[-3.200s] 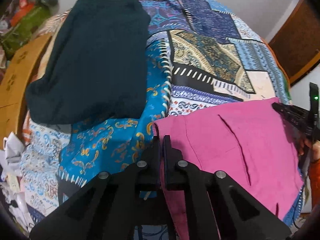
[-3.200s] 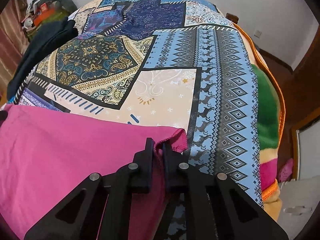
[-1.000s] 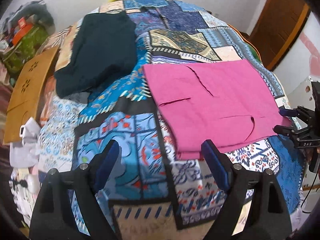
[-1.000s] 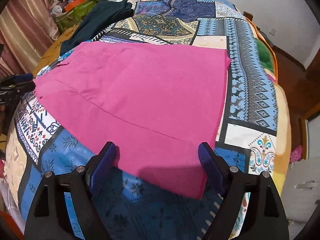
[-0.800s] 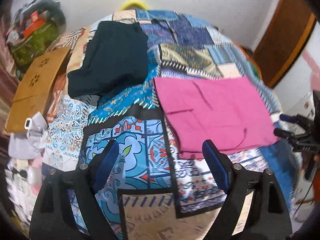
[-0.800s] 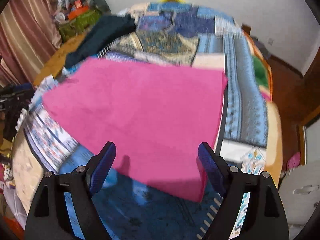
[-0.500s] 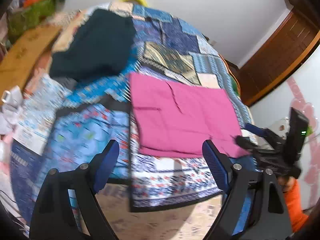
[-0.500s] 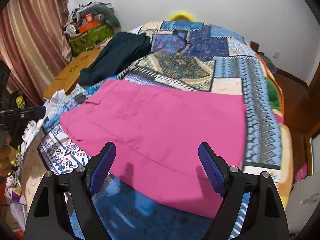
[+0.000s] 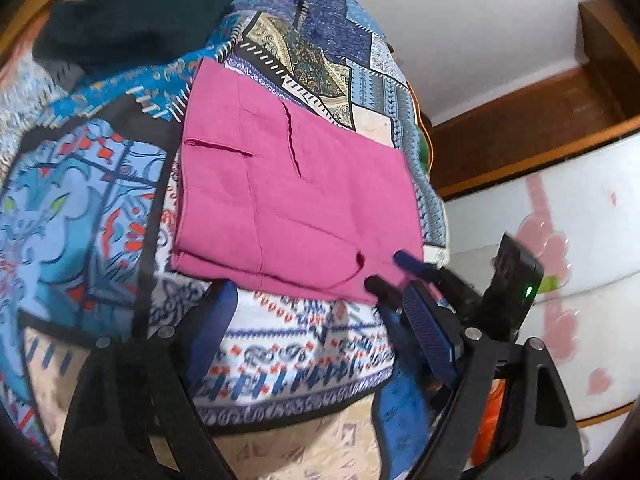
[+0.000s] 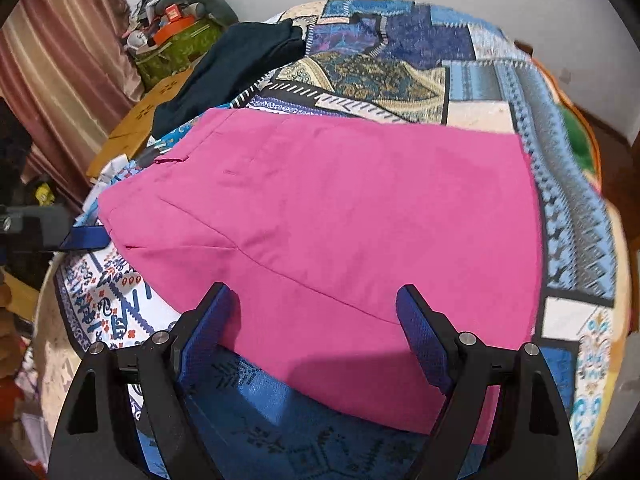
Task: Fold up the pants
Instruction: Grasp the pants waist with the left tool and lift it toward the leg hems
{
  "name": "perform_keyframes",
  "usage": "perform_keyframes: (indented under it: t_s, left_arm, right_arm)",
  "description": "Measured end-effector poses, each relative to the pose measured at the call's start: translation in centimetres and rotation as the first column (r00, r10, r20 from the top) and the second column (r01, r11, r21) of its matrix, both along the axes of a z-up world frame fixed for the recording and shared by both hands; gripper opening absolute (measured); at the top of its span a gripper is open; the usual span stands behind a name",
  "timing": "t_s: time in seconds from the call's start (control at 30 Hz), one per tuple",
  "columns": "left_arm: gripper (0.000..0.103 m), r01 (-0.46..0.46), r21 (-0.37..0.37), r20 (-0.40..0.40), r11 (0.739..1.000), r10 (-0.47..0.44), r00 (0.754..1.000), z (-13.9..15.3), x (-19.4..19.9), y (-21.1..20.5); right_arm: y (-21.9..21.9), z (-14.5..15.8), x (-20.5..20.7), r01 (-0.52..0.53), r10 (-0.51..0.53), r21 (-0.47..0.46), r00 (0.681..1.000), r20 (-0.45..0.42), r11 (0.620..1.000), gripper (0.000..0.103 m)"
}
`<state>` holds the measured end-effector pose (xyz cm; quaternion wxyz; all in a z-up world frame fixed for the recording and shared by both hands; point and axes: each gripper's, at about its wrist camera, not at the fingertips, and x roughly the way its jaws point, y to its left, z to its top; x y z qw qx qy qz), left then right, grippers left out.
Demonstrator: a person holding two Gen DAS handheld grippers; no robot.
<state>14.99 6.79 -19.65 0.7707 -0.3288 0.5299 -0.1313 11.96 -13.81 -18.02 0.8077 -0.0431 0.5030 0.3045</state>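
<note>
Now folded pink pants (image 10: 340,220) flat on patchwork bedspread (image 10: 400,76), both grippers' fingers wide apart, empty.

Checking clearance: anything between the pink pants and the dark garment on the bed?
Only bare patchwork bedspread. The left wrist view shows a blue patterned strip separating the pink pants from the dark garment; nothing lies on it.

The folded pants (image 10: 340,216) lay flat on the bed (image 10: 576,216) near its front edge. A second garment (image 10: 236,68) lay behind them toward the bed's far left corner, well apart.
</note>
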Motion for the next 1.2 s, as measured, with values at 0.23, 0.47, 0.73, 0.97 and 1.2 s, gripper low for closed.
perform_keyframes:
  t_s: [0.23, 0.47, 0.73, 0.97, 1.2]
  left_arm:
    - [0.067, -0.025, 0.140, -0.008, 0.990, 0.026, 1.000, -0.4, 2.6, -1.9]
    - [0.023, -0.027, 0.443, 0.077, 0.896, -0.008, 0.997, 0.3, 2.5, -4.3]
    - [0.018, -0.102, 0.745, 0.216, 0.660, -0.094, 0.972, 4.4, -1.4, -3.4]
    - [0.017, -0.154, 0.828, 0.269, 0.540, -0.140, 0.953, 5.8, -3.5, -3.6]
    - [0.014, -0.143, 0.730, 0.330, 0.668, -0.162, 0.930, 8.5, -1.7, -5.0]
  right_arm:
    - [-0.1, -0.2, -0.2, 0.002, -0.002, 0.017, 1.000, -0.001, 1.000, 0.082]
    - [-0.4, 0.1, -0.2, 0.003, -0.003, 0.021, 1.000, -0.004, 1.000, 0.082]
    - [-2.1, 1.7, -0.7, 0.035, -0.034, -0.019, 0.996, 0.078, 0.999, 0.082]
    - [-2.5, 0.4, -1.2, 0.015, -0.010, -0.069, 0.998, 0.065, 0.998, 0.082]
    - [-2.9, 0.2, -1.0, 0.028, -0.026, -0.042, 0.999, 0.038, 0.999, 0.082]
